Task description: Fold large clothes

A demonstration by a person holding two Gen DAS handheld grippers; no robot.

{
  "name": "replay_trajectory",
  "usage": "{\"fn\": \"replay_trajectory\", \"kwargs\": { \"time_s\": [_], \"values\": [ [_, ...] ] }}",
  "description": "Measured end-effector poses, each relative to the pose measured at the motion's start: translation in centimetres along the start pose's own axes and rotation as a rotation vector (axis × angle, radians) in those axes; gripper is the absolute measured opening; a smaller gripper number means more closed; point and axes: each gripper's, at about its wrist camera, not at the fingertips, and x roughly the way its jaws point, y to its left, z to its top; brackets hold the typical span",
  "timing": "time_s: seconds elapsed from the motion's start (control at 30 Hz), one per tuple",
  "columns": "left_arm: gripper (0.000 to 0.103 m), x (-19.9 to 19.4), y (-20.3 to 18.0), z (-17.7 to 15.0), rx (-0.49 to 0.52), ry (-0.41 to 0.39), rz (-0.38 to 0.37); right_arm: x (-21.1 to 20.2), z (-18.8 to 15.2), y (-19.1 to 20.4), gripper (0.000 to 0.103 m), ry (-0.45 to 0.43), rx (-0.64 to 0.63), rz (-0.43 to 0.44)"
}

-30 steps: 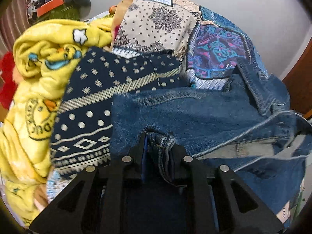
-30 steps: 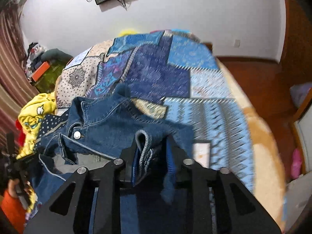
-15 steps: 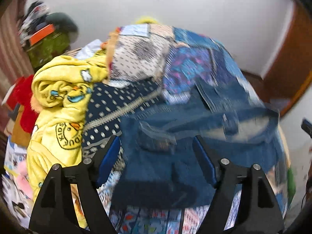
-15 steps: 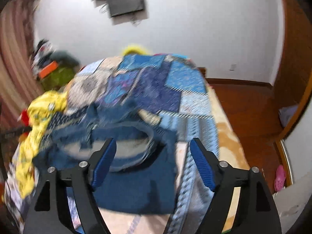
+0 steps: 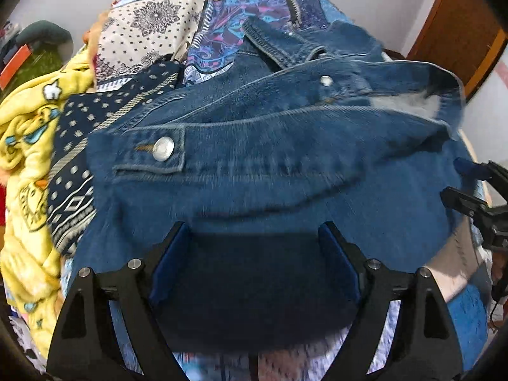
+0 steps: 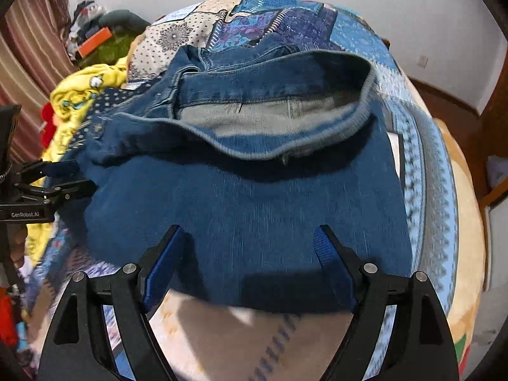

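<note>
Denim jacket (image 5: 270, 171) is lying spread on the patchwork bedspread (image 6: 422, 165), its hem edge nearest to you and its collar facing the far wall. You are holding your left gripper (image 5: 254, 247) over the near left part of the jacket; its jaws are standing wide and still opening, the blue pads (image 5: 168, 263) are touching no cloth, and only flat denim is showing between them. You are holding your right gripper (image 6: 250, 250) over the near right part of the hem; its jaws are likewise wide and opening, gripping nothing, with the hem lying loose between the fingers. Each gripper is showing at the edge of the other's view, one at either side of the jacket. A cuff with a metal snap button (image 5: 163, 148) is lying across the front of the jacket in the left view. In the right view the collar is gaping open, showing the pale lining (image 6: 270, 117). A yellow cartoon blanket (image 5: 28, 146) and a navy patterned cloth (image 5: 73, 165) are lying heaped just beside the jacket's left edge, the navy cloth partly tucked under the denim.
</note>
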Motion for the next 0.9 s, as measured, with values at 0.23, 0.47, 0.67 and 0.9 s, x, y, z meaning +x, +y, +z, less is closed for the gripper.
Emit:
{"fn": "replay_trajectory", "kwargs": {
  "time_s": [0.23, 0.47, 0.67, 0.9],
  "values": [
    [0.099, 2.9, 2.9, 4.1, -0.133, -0.044, -0.039, 4.0, 6.8, -0.7, 0.087, 0.027, 0.005, -0.026],
    [0.099, 0.3, 6.5, 6.0, -0.278, -0.208, 0.094, 3.2, 9.3, -2.8, 0.087, -0.127, 0.153, -0.198],
    [0.099, -3.2, 10.2, 4.8, -0.364, -0.258, 0.091, 1.1, 6.5, -3.6, 0.087, -0.112, 0.218, -0.100],
    [0.099, -6.4, 7.9, 0.0, -0.265, -0.287, 0.077, -2.4, 3.1, 0.0, 0.088, -0.117, 0.106, -0.005]
  ]
}}
